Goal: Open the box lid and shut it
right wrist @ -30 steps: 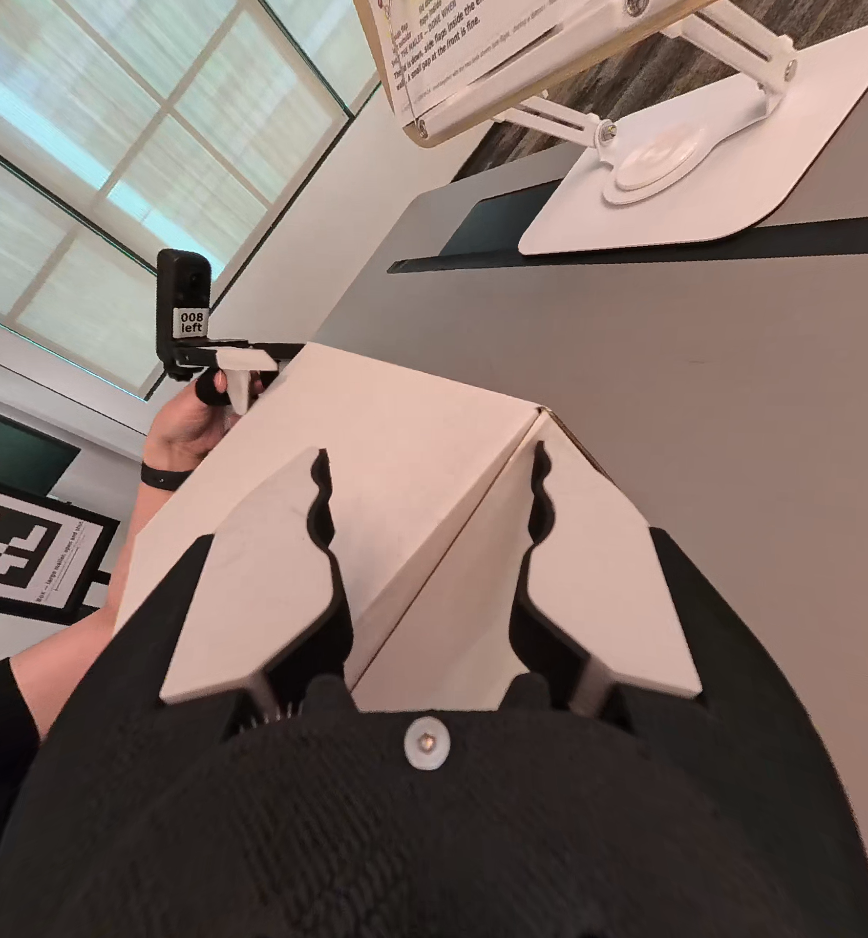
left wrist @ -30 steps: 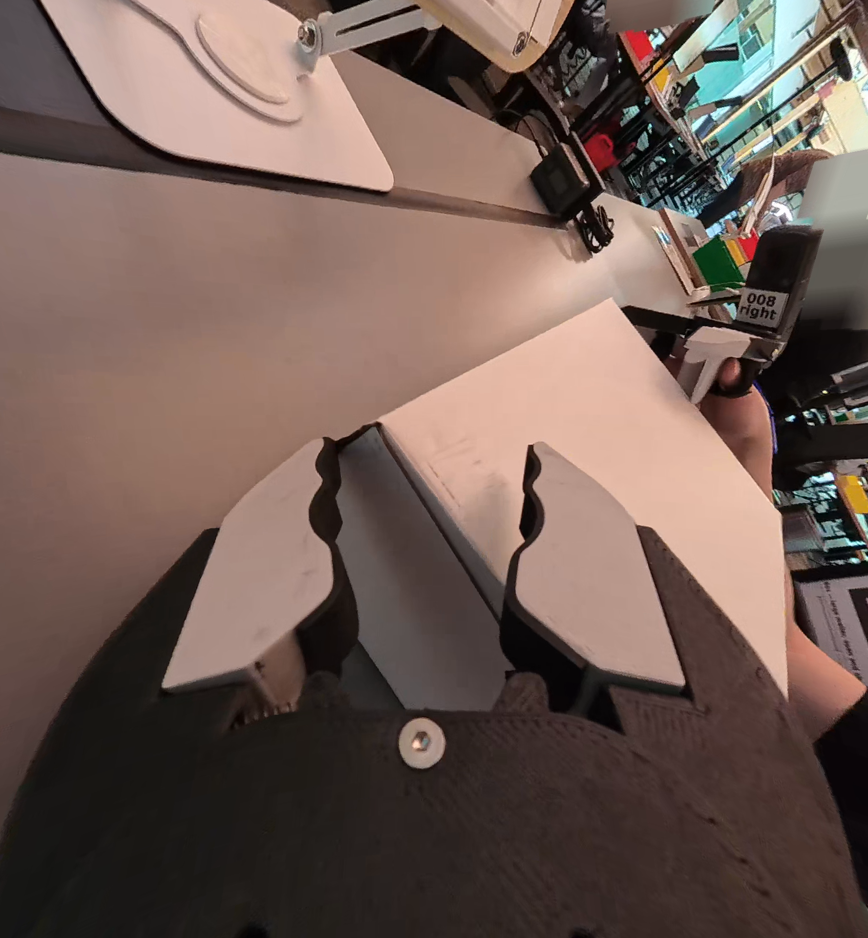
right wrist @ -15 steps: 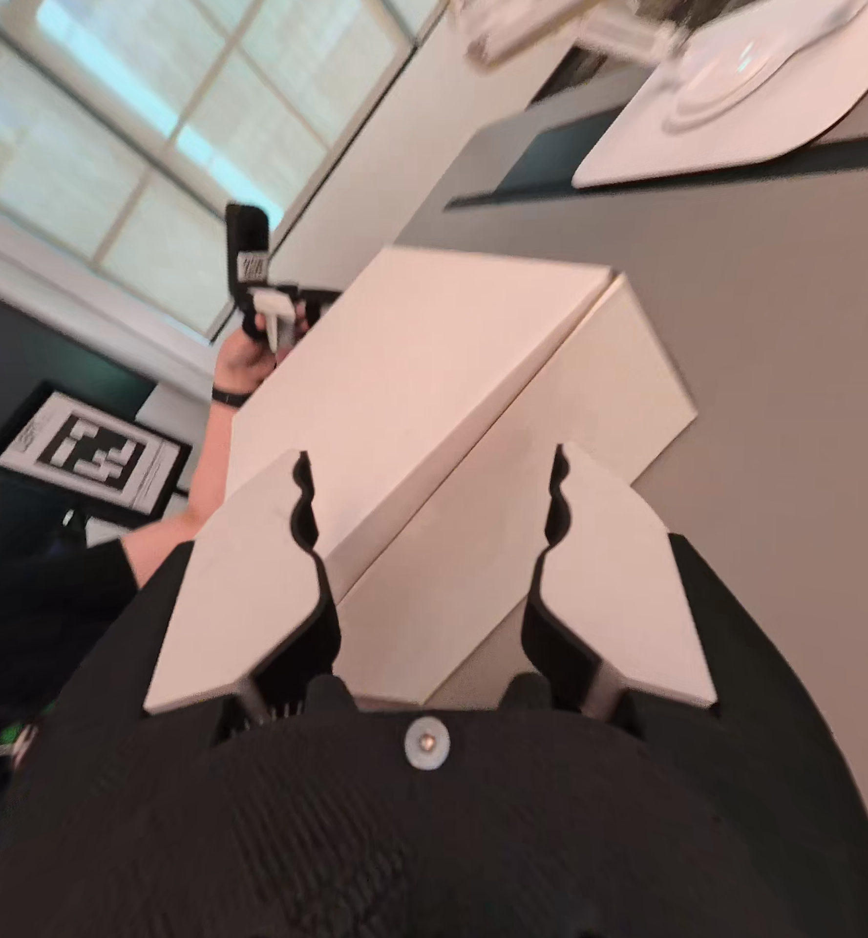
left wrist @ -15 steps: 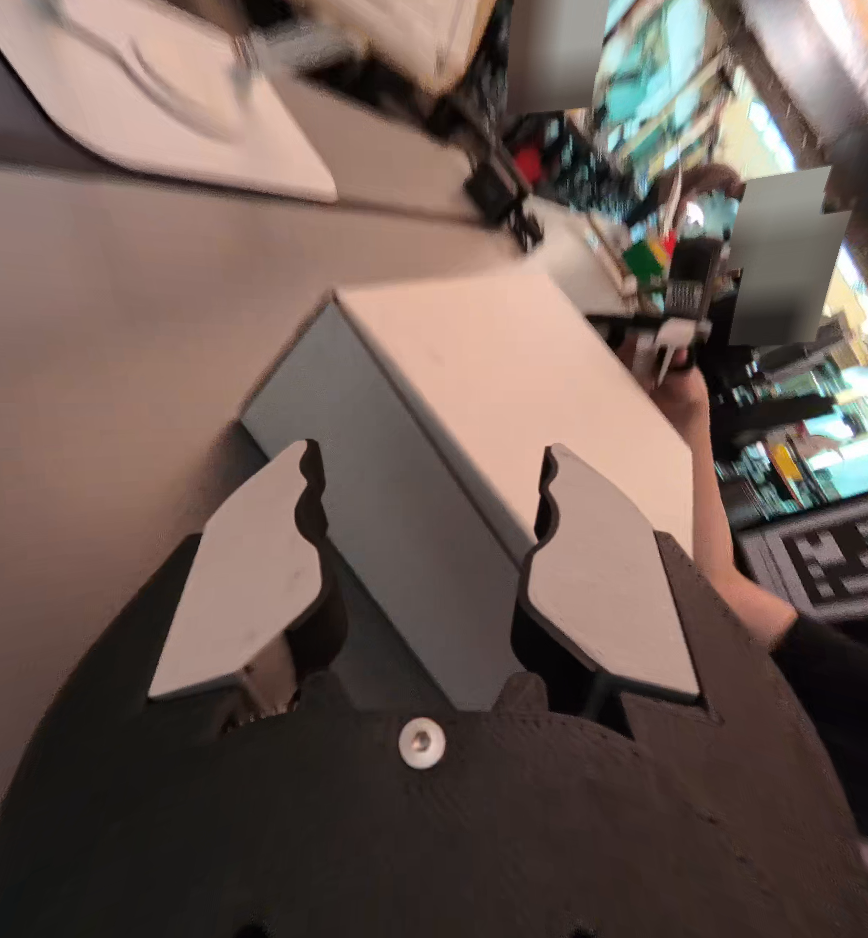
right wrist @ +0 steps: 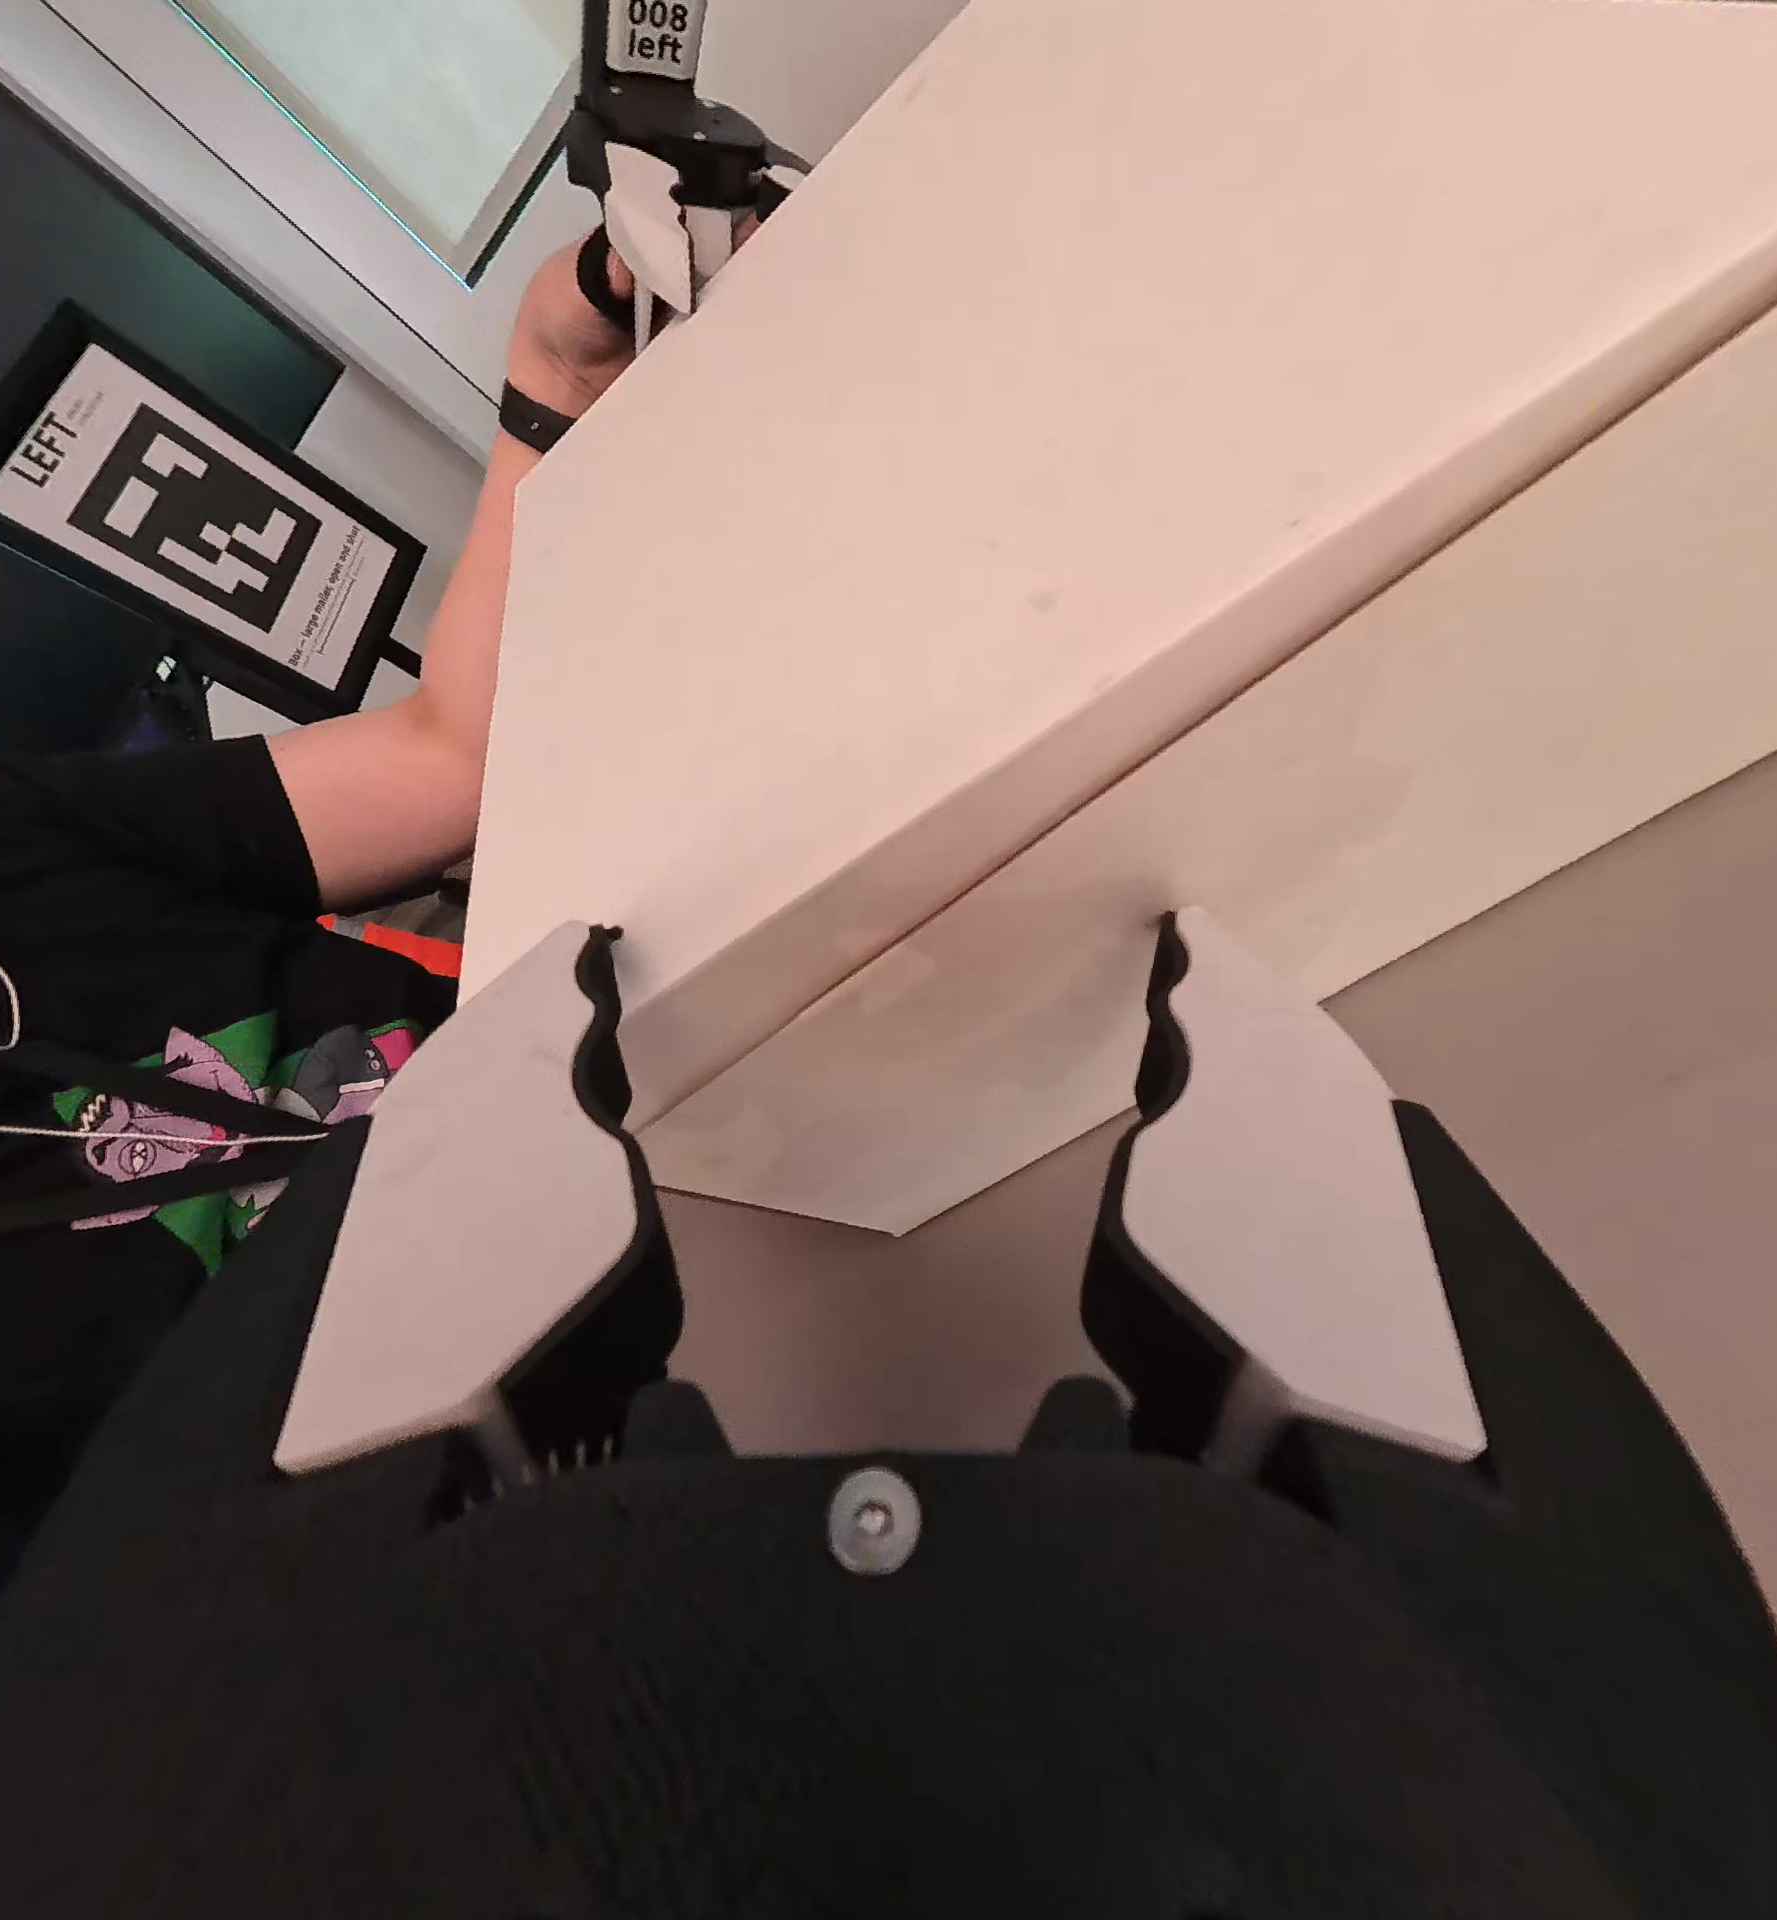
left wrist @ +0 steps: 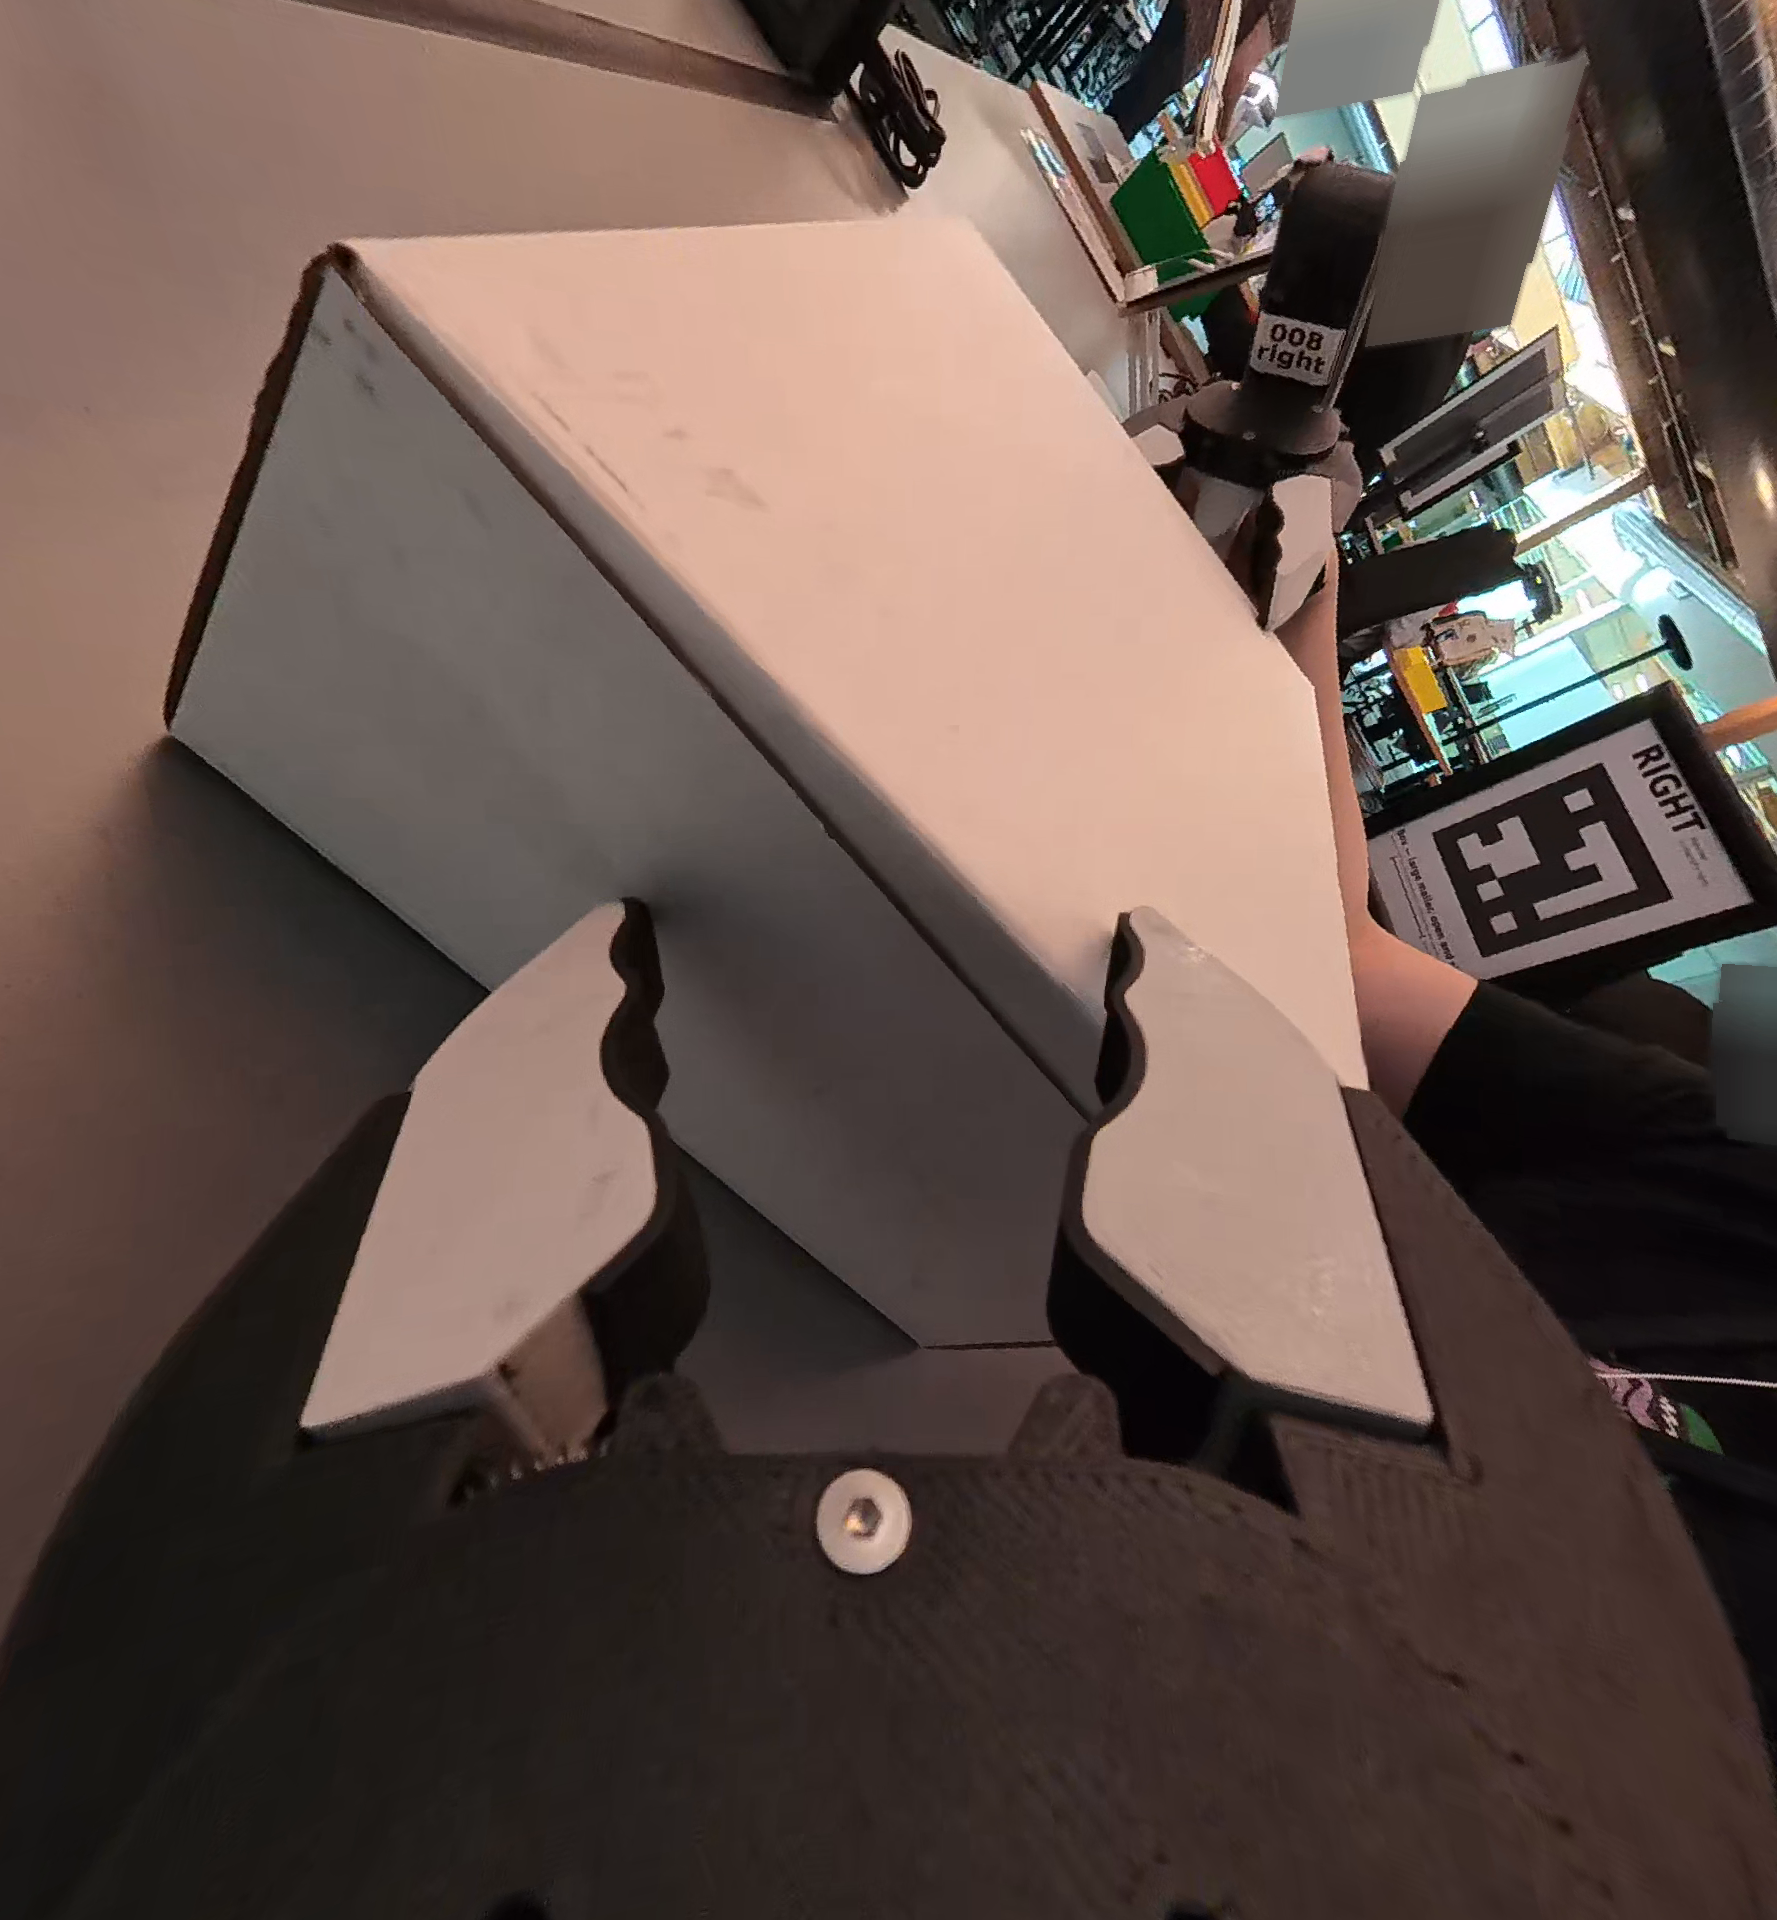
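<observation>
A white cardboard box (left wrist: 811,540) lies on the grey table (left wrist: 84,312) with its lid (right wrist: 1019,436) shut flat. My left gripper (left wrist: 879,920) is open at the box's left end, near the front corner, its fingers straddling the side wall and lid edge. My right gripper (right wrist: 884,930) is open at the box's right end, near the front corner, its fingers straddling the lid's side flap. Each gripper also shows far off in the other's view, the right gripper (left wrist: 1268,520) and the left gripper (right wrist: 671,239), both beside the box's far edge. Neither grips anything.
Framed marker cards stand off the table's near side (left wrist: 1559,862) (right wrist: 177,530). A black device with a cable (left wrist: 894,94) lies at the table's back. Coloured bins (left wrist: 1164,208) stand beyond. The person's arms (right wrist: 416,727) reach along the box's front edge.
Both grippers have drawn back and slid toward the box's front corners. The box now shows more fully. Both stay open.
</observation>
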Available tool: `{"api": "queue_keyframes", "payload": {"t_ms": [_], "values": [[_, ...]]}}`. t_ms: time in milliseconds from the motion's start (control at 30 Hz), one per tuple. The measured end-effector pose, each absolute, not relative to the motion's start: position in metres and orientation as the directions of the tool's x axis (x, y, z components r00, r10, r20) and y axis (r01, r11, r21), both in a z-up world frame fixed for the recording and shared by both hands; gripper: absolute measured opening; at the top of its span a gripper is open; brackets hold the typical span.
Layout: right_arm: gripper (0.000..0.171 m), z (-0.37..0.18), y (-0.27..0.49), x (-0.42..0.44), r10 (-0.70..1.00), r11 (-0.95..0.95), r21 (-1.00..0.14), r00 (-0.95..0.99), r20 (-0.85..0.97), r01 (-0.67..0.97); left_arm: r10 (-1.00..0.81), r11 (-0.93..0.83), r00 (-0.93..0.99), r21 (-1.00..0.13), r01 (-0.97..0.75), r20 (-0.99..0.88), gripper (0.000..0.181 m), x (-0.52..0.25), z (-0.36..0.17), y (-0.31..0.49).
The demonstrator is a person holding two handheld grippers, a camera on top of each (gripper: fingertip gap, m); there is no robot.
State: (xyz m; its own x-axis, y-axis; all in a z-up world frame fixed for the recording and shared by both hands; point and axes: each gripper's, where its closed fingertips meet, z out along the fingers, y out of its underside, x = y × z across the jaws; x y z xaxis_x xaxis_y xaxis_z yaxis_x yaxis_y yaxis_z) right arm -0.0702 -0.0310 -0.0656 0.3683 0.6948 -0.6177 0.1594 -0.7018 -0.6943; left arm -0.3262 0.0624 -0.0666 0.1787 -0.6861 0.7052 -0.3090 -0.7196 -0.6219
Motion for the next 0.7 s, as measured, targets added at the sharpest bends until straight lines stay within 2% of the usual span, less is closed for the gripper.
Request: {"api": "queue_keyframes", "payload": {"t_ms": [467, 600, 700], "values": [[0.096, -0.082, -0.034, -0.07, 0.725, -0.674, -0.703, 0.38, -0.574, 0.225, -0.737, -0.668, 0.189, -0.656, -0.351, 0.649, 0.074, -0.326, -0.074, 0.062], [0.095, -0.071, -0.034, -0.067, 0.767, -0.621, -0.759, 0.348, -0.539, 0.195, -0.698, -0.703, 0.104, -0.65, -0.289, 0.708, 0.064, -0.335, -0.055, 0.057], [0.094, -0.073, -0.037, -0.067, 0.764, -0.626, -0.751, 0.358, -0.536, 0.212, -0.694, -0.701, 0.073, -0.649, -0.297, 0.716, 0.063, -0.342, -0.049, 0.049]]}}
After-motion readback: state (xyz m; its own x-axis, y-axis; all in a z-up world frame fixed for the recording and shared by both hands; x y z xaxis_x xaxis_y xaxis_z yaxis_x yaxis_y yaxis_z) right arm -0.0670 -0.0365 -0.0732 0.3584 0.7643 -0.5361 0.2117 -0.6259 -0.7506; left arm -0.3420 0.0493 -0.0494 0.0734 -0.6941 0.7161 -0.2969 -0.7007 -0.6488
